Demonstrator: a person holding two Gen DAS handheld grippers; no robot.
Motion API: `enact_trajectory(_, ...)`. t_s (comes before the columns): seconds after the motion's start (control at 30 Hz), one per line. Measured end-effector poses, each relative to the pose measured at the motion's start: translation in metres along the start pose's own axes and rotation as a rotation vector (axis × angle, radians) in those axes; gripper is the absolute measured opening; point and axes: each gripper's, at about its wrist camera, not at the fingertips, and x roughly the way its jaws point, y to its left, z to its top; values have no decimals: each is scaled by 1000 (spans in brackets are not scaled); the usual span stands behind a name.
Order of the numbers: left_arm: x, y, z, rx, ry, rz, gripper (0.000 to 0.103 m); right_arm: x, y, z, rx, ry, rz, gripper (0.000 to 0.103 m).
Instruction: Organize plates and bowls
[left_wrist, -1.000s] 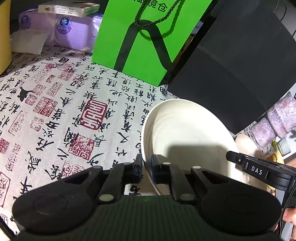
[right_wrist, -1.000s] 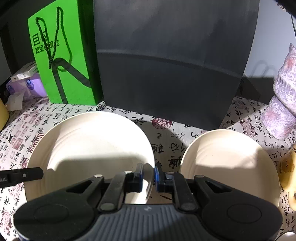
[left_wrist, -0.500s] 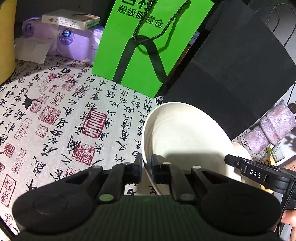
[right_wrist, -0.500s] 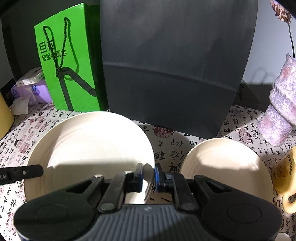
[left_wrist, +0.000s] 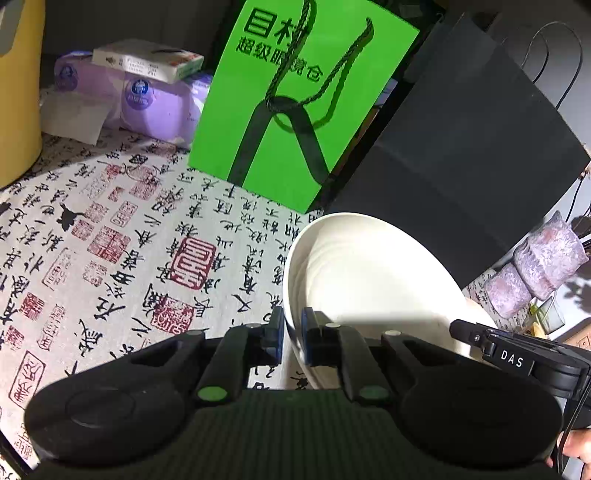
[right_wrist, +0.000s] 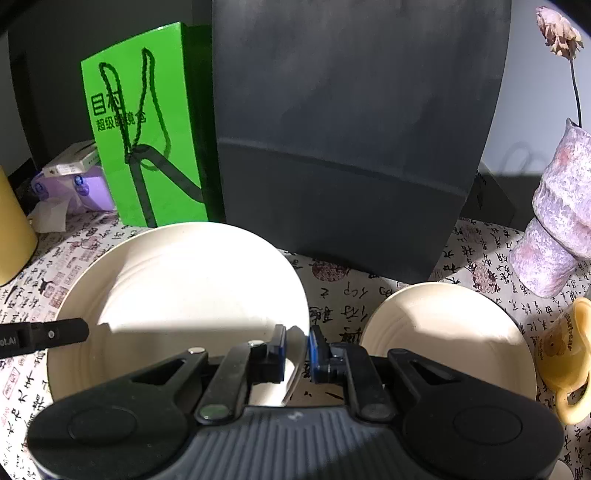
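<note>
Above the tablecloth (left_wrist: 110, 229), both grippers clamp the large plate (right_wrist: 192, 280).

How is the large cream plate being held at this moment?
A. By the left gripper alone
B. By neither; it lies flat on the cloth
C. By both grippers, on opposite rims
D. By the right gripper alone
C: the left gripper and right gripper each pinch a rim of the large plate.

A large round cream ceramic plate (right_wrist: 184, 295) sits tilted at left; a smaller cream plate (right_wrist: 443, 332) lies right.
</note>
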Motion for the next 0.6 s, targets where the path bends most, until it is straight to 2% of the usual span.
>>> enact_trajectory(0.6,-34,-2,-9,-2,-24,19,10,-33,13,-4,-10,-40,19,12)
